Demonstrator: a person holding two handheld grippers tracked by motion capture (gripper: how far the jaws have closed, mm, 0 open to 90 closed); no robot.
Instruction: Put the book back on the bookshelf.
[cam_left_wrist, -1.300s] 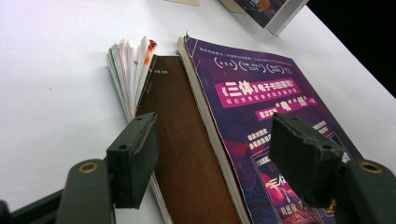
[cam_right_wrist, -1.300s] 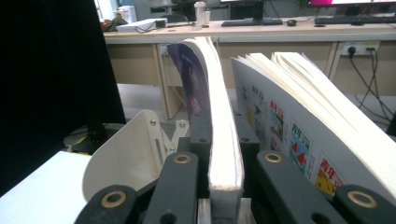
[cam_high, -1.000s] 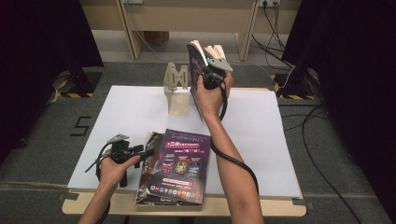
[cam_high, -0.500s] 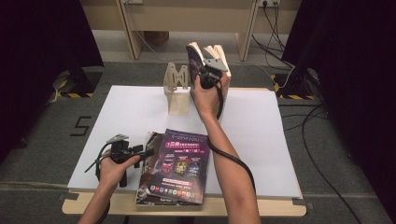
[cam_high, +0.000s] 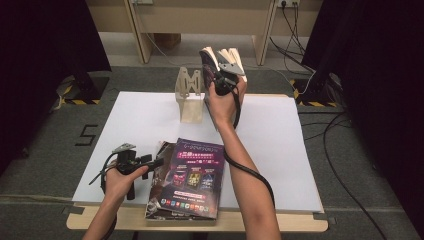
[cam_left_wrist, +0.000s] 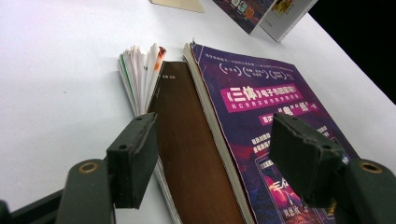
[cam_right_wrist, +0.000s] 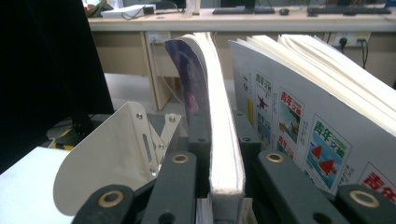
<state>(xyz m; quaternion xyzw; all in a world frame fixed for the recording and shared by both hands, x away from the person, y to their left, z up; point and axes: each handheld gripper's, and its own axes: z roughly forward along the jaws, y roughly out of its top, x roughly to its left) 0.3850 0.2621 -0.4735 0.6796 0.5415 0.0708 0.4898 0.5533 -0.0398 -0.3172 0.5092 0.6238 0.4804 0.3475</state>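
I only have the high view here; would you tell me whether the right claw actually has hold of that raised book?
Observer: Yes. In the right gripper view the right claw is shut on the purple book, with one jaw pressing each side.
Operator: Thank you. And what about the other hand?
Observer: The left claw is open, its jaws either side of a brown book that lies partly under the purple magazine.

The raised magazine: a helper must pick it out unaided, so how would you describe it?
Start at the white table, then the beige rack at its far edge. Just right of it, the right gripper clamps a purple-covered magazine upright in the air, whereas the purple magazine near the front edge lies flat.
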